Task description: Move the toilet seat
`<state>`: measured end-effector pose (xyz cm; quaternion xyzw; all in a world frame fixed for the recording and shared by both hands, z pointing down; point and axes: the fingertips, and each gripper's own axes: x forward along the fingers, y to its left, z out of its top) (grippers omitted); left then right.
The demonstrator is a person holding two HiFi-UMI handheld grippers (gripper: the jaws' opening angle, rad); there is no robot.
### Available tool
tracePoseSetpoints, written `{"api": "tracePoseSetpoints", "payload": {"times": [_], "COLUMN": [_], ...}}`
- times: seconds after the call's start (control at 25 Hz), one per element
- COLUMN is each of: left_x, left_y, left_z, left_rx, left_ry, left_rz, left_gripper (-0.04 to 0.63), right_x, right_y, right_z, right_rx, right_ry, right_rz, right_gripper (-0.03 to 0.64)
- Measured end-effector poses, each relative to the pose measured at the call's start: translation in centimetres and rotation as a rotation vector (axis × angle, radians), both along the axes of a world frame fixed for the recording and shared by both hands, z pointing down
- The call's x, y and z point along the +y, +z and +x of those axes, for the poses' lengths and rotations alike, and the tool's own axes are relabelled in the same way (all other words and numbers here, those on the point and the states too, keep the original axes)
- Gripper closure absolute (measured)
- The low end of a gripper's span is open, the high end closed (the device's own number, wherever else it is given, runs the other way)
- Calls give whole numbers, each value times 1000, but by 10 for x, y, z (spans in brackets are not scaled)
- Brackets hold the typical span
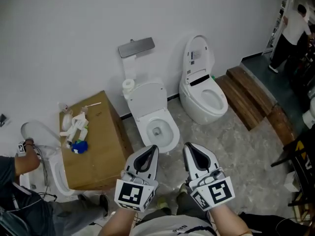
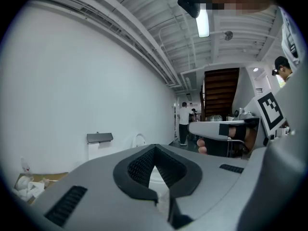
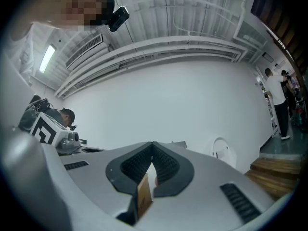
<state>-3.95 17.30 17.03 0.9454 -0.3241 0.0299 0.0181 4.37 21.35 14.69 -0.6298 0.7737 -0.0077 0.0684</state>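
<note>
A white toilet point(image 1: 170, 136) stands at the middle of the wall with its lid point(image 1: 145, 98) raised and the bowl open. Just right of it is a second white toilet point(image 1: 194, 109), its lid point(image 1: 198, 55) also up. Both of my grippers hover side by side in front of the middle toilet, apart from it. The left gripper point(image 1: 153, 148) point(image 2: 154, 148) is shut with nothing in it. Beside it, the right gripper point(image 1: 188, 145) point(image 3: 153, 144) is shut and empty too. Both point level toward the white wall.
A cardboard box point(image 1: 106, 146) with small items stands left of the middle toilet. A grey wall plate point(image 1: 136, 46) and a paper roll point(image 1: 128, 86) are behind it. Wooden steps point(image 1: 246, 95) lie at the right. A person crouches at the lower left point(image 1: 19, 200), another stands at the far right point(image 1: 290, 31).
</note>
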Motion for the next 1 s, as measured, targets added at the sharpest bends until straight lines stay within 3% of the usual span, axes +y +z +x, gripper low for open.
{"api": "tracePoseSetpoints", "payload": {"times": [0.24, 0.64, 0.84, 1.0], "left_x": [-73, -210, -240, -254], "left_y": [32, 74, 149, 234], "left_z": [3, 42, 31, 19], "left_rx": [-33, -70, -150, -192], "left_ry": [-110, -306, -376, -384], "left_rz": [-40, -102, -152, -246], "left_gripper": [588, 588, 588, 588], "right_x": [-83, -244, -285, -310], "right_y": [27, 45, 90, 152], "right_z": [21, 61, 54, 45], "right_rx": [-24, 64, 80, 55], "right_ry": [-78, -302, -380, -335], "right_rz": [-24, 2, -42, -119], "right_gripper": [604, 604, 604, 604]}}
